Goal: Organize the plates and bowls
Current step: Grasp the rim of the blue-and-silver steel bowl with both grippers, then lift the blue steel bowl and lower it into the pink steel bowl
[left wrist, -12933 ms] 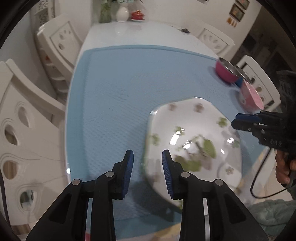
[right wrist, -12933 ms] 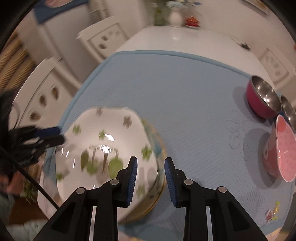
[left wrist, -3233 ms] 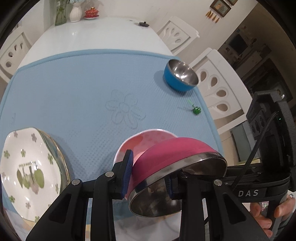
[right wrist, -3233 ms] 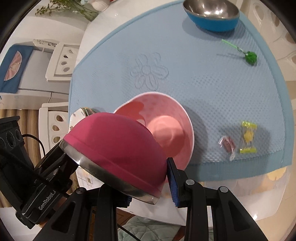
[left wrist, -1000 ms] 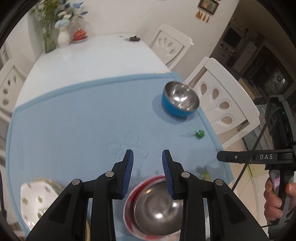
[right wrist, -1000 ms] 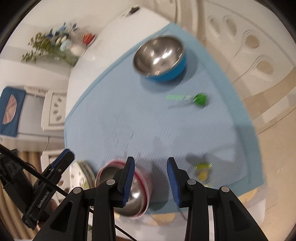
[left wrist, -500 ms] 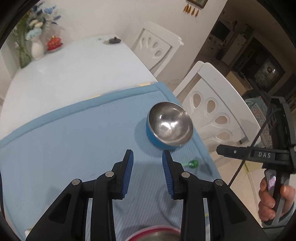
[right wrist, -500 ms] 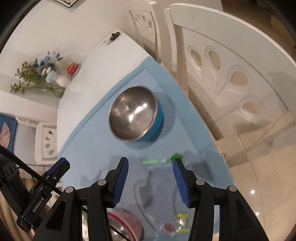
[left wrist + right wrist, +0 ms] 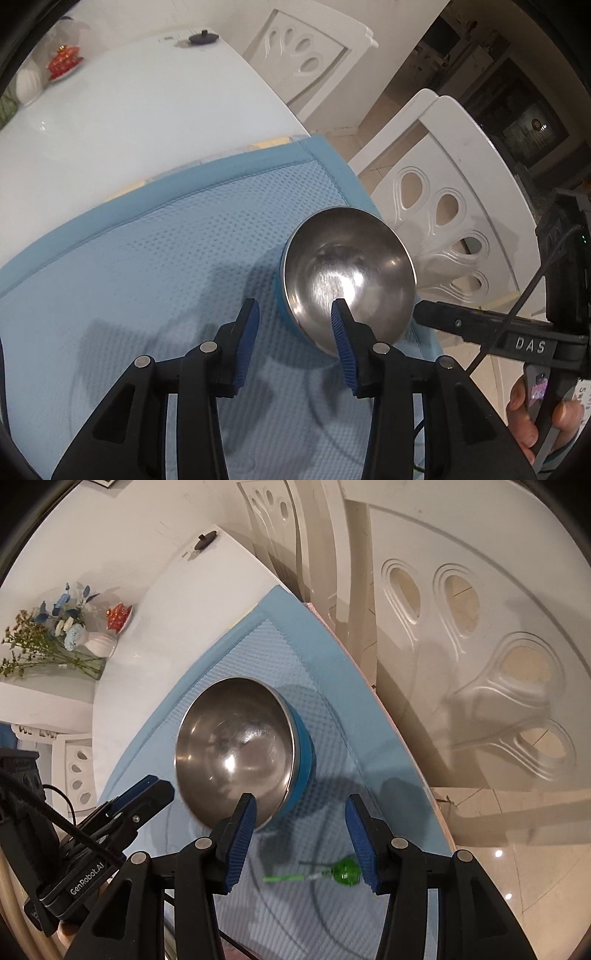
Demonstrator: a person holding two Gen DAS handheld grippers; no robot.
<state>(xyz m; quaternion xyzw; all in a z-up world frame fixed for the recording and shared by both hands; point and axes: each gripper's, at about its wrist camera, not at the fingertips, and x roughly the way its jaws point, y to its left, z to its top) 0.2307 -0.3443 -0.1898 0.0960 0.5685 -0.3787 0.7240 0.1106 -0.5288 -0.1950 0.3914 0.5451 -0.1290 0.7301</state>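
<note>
A blue bowl [image 9: 347, 273] with a shiny steel inside sits on the light blue mat [image 9: 147, 258] near its far right corner. My left gripper [image 9: 294, 314] hangs over the bowl's near left rim. Its jaws are opening, one pad outside the bowl and one above the steel inside, neither pressing. In the right wrist view the bowl [image 9: 236, 749] lies just ahead of my right gripper [image 9: 301, 805]. That gripper is open, its left pad at the bowl's near rim, its right pad over bare mat. Each gripper shows in the other's view: right gripper [image 9: 443, 319], left gripper [image 9: 147, 786].
A green lollipop [image 9: 343, 873] lies on the mat [image 9: 280, 646] between the right fingers. White chairs [image 9: 454, 206] stand close along the table's right edge. At the far end of the white table [image 9: 129, 110] are a flower vase [image 9: 99, 644] and a red dish [image 9: 62, 61].
Both grippers have moved away from the stacked pink bowls to the blue bowl, which now looms large. Both pairs of jaws stand wider. The pink bowls have left view.
</note>
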